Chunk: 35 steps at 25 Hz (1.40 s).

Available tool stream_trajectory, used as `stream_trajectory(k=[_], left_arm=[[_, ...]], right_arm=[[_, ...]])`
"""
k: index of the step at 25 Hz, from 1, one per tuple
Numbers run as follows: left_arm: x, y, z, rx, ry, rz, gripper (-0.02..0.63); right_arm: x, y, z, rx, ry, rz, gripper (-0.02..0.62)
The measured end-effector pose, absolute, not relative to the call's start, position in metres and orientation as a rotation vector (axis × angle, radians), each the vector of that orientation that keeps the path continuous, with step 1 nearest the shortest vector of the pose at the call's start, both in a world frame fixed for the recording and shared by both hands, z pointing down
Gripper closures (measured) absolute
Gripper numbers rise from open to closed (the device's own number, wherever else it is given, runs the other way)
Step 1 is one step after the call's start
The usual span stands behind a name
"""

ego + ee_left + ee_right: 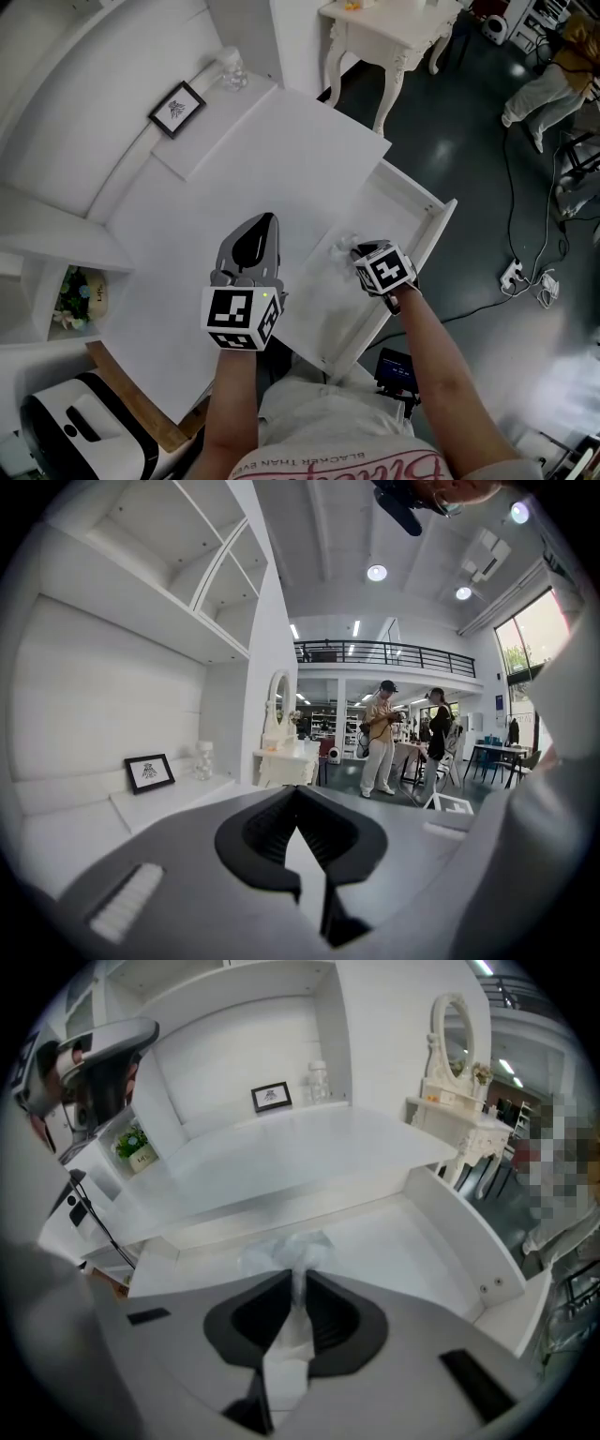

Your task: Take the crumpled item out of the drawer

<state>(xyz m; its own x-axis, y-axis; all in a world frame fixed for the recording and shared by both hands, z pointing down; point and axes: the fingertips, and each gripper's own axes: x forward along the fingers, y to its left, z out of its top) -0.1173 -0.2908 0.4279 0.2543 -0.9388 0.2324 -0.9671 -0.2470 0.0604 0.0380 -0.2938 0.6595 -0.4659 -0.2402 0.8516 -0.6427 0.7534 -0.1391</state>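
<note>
White worktop (pixel 281 159) against a white wall, shelves (pixel 187 564) above, dark glossy floor (pixel 469 141) to the right. One drawer (pixel 424 217) pulled open at the worktop's right edge. At the back, one framed picture (pixel 176 108) and one glass jar (pixel 232 70). One dressing table (pixel 375 37) beyond, on the floor. One potted plant (pixel 70 298) in a side cubby. Two people (pixel 380 738) standing far off, seen in the left gripper view. Two claws: left claw (pixel 266 221) over the worktop, jaws together, nothing between; right claw (pixel 297 1277) down in the drawer, clamped on the one crumpled paper (pixel 286 1249), within the drawer's walls.
</note>
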Motion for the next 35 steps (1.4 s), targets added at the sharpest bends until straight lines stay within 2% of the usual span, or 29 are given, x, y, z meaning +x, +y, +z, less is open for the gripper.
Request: stream_trajectory(k=[35], left_arm=[[-0.109,-0.242,0.327,2.585,-1.764,0.009,0.6]], right_arm=[[0.055,-0.256,0.451,1.087,-2.282,0.236,0.54]])
